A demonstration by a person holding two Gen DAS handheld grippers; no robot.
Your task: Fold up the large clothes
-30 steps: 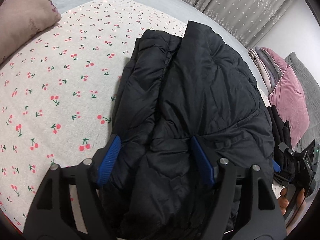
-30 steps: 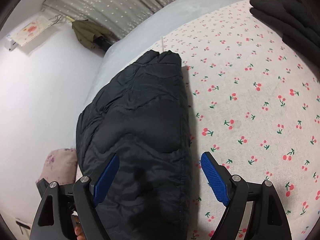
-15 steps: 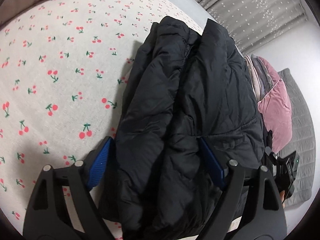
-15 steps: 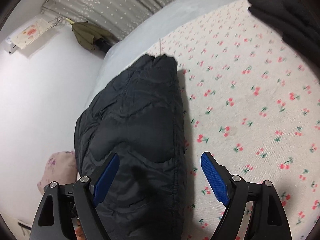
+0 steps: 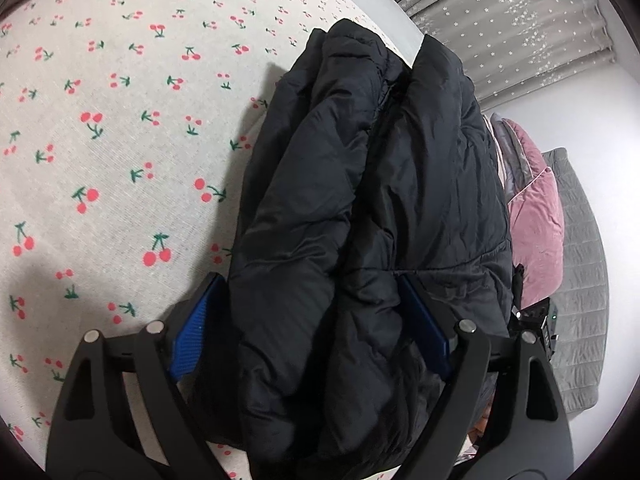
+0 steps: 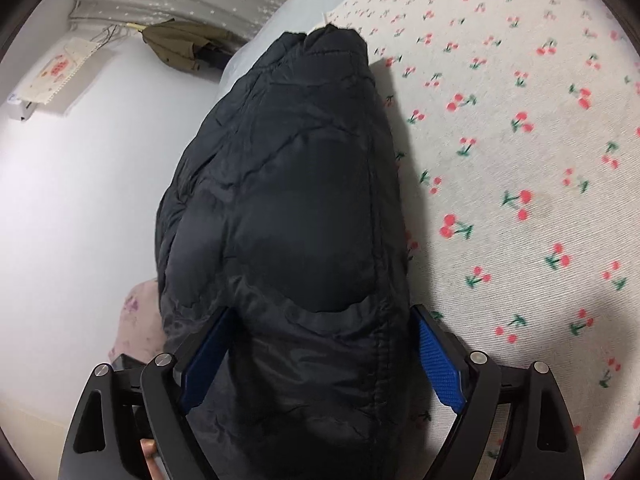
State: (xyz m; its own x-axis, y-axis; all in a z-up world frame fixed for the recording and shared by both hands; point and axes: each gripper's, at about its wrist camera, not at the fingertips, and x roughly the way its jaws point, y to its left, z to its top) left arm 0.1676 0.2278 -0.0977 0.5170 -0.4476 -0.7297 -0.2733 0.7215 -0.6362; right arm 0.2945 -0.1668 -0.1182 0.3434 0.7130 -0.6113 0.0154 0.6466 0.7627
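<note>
A folded black puffer jacket (image 5: 380, 208) is held up off the cherry-print bed sheet (image 5: 100, 140). My left gripper (image 5: 308, 328) has its blue pads on either side of one thick folded end and grips it. My right gripper (image 6: 320, 356) grips the other end of the jacket (image 6: 296, 208), with its blue pads pressed against the bulky fabric. The jacket hangs between the two grippers, and its far corner is still near the sheet (image 6: 520, 160).
A pink velvet pillow (image 5: 536, 216) and a grey quilt (image 5: 580, 300) lie at the right in the left wrist view. Grey star-print curtains (image 5: 520, 20) hang behind. A white wall (image 6: 80, 180) and an olive garment (image 6: 180, 40) show in the right wrist view.
Both grippers have closed in on the jacket's ends and lifted it. The jacket now stands higher off the sheet and looks more bunched.
</note>
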